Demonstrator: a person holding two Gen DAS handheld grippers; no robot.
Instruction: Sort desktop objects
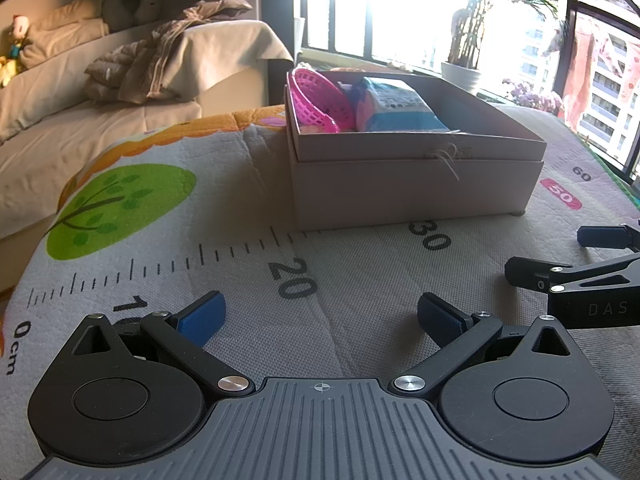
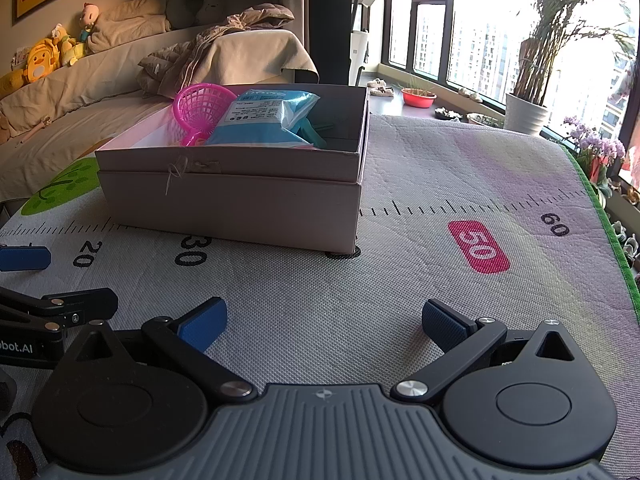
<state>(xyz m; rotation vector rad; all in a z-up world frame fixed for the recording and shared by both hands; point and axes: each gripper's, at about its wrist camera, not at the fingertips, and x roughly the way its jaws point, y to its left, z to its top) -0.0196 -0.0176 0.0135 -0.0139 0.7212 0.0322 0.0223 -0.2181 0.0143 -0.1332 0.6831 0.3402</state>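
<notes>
I find my left gripper [image 1: 320, 316] low over the tabletop [image 1: 352, 288], jaws spread wide with nothing between them. My right gripper [image 2: 324, 322] is in the same condition: jaws wide, empty, low over the padded mat [image 2: 400, 280] that covers the surface (printed with a ruler scale and a green tree). The two grippers sit side by side; each shows at the edge of the other's view.

Ahead of both stands an open cardboard box [image 1: 412, 192], resting on the mat across the ruler marks around 30. Inside it I note a pink plastic basket [image 1: 316, 104], tilted against the box's left wall, and a blue and pink packet [image 1: 396, 108] leaning just beside it, the two touching. In the right wrist view a teal item [image 2: 310, 134] shows under the packet; I cannot tell what it is.

The mat in front of the jaws is bare fabric. Beyond the tabletop I see a sofa [image 2: 80, 112] with soft toys [image 2: 44, 64] and a jacket [image 2: 216, 48], and potted plants [image 2: 528, 112] along the window.
</notes>
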